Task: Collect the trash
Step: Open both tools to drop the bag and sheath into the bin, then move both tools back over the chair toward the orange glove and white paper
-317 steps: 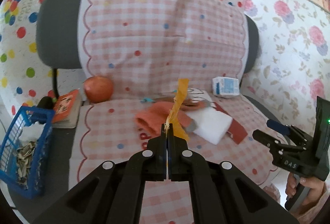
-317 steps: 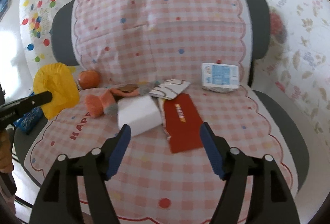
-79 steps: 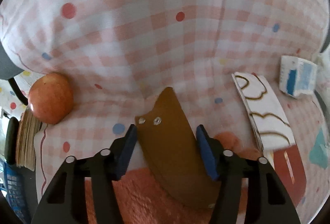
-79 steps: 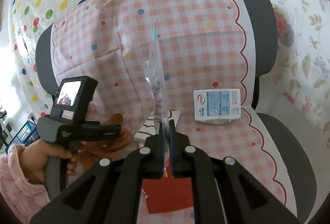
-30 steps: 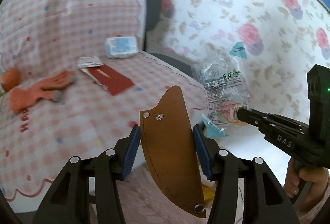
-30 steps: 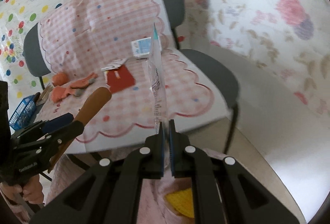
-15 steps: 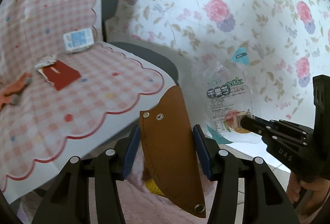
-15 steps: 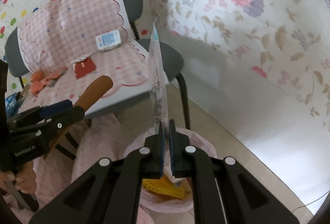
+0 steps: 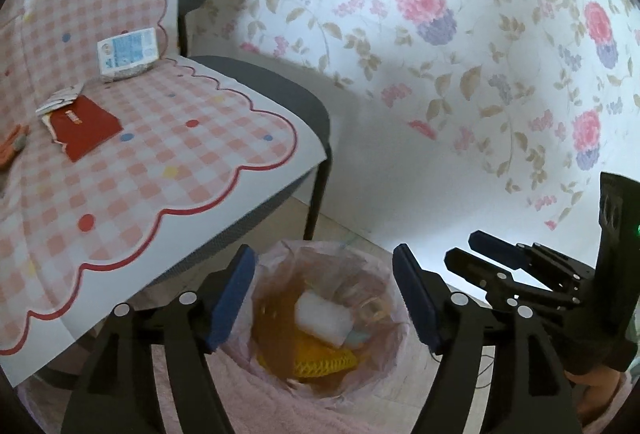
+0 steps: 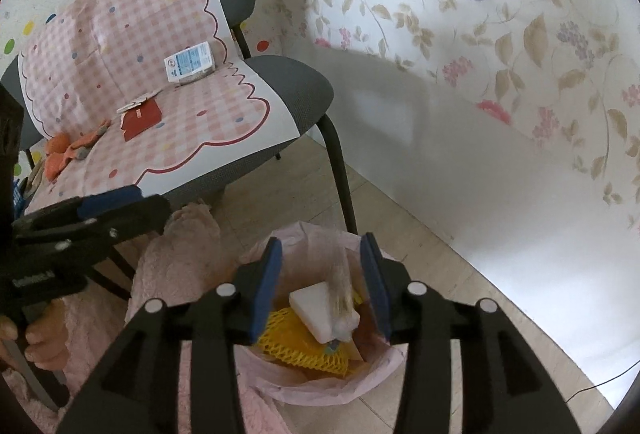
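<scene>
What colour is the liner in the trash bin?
Pale pink, translucent liner in the bin; clearest in the right wrist view.

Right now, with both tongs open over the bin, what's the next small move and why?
Probably swing the left tongs back toward the chair seat for the red envelope. Both tongs, including the right tongs, are open and empty above the lined trash bin, which already holds a white foam block and yellow mesh, while items remain on the seat.
</scene>
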A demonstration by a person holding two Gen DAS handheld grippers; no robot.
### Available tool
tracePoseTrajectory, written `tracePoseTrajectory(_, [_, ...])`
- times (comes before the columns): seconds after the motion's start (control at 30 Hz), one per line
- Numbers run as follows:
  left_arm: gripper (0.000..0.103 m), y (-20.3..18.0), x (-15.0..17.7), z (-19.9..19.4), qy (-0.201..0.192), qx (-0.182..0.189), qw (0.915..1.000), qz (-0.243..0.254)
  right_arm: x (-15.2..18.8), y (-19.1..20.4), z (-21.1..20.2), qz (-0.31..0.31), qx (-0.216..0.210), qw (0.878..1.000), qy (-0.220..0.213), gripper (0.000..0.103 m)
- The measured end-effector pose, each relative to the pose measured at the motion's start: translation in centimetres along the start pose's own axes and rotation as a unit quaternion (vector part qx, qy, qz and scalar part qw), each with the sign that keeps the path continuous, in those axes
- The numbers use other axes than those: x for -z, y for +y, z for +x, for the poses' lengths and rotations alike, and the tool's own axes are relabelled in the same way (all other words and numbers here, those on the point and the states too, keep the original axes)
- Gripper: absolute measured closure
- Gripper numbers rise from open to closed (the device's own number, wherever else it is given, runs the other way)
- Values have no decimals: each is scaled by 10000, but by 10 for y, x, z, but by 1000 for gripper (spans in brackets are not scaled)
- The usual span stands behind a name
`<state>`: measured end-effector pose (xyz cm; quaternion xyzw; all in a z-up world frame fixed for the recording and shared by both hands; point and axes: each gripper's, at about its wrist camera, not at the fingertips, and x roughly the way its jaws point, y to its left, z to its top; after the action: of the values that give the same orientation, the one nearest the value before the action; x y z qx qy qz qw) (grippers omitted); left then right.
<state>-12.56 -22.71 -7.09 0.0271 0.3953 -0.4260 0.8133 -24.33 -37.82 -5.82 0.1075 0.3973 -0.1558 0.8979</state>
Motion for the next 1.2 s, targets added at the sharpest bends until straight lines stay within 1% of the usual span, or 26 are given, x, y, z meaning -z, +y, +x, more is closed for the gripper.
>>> tracePoseTrajectory(0.13, [31, 14, -4, -18, -212, -191, 9995, -117, -5, 2, -7, -11, -25, 9998, -186, 63])
tracePoseTrajectory(0.3, [31, 29, -6, -43, -436, -605, 9971, -132, -18, 13, -16, -38, -158, 9991, -395, 62])
tracePoseTrajectory(0.47, [31, 42, -6, -62, -607, -918, 9939, -121, -30, 35, -24, -199, -415, 9969, -644, 63])
tracePoseTrajectory(0.7, [30, 70, -4, -88, -757, -1321, 9880, -265, -53, 69, -18, -433, -735, 9932, -792, 63])
tracePoseTrajectory(0.87, [30, 100, 0, -104, -832, -1687, 9810, -470, -70, 98, -3, -683, -1021, 9894, -775, 63])
tracePoseTrajectory(1.0, [30, 135, 8, -114, -839, -2141, 9708, -679, -80, 122, 14, -857, -1165, 9870, -702, 70])
tracePoseTrajectory(1.2, [30, 181, 11, -132, -889, -2491, 9577, -1134, -89, 150, 36, -1068, -1347, 9833, -602, 70])
